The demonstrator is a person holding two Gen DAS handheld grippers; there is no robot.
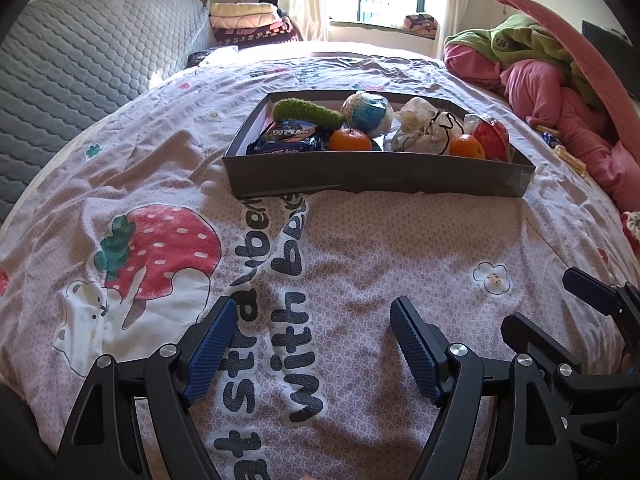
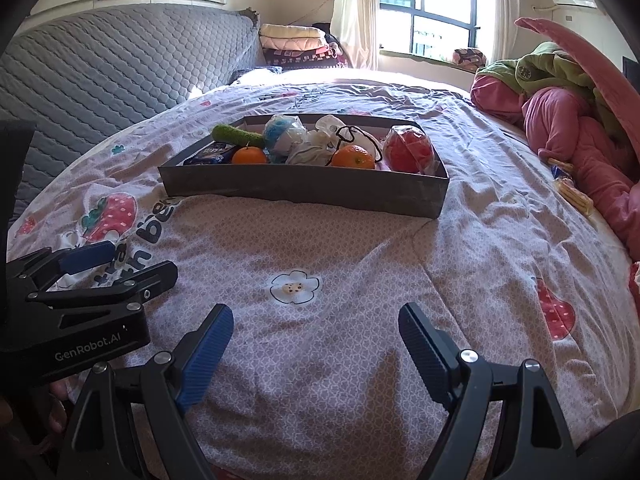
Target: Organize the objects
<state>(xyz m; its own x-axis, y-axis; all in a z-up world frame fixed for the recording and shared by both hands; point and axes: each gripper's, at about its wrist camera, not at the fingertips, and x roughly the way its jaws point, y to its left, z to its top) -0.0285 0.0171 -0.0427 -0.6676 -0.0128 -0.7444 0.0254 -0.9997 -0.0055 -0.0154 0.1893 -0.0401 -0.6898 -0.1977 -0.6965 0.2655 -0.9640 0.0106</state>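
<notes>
Nearest, both tongs hang spread wide and empty over the bed: the left tongs (image 1: 312, 344) above the printed lettering of the quilt (image 1: 360, 248), the right tongs (image 2: 316, 350) just beside them toward the bed's right edge. Farther on, near the middle of the bed, sits the dark shallow box (image 1: 380, 174), already holding everything in sight. Along its near wall lie a blue snack packet (image 1: 288, 140) at the left corner, then an orange (image 1: 350, 140), a crumpled white bag with black cord (image 1: 424, 128), a second orange (image 1: 466, 147) and a red wrapped ball (image 1: 492, 136) at the right corner; behind them a fuzzy green roll (image 1: 308, 113) and a blue-and-white wrapped ball (image 1: 368, 114). The oranges look firm and round, likely to roll, best pinched across the middle. The packet is probably light, crinkly and slippery, so take an edge. The bag is soft; grip a bunched fold. The box seems thin card that may flex, and the soft quilt gives poor support.
</notes>
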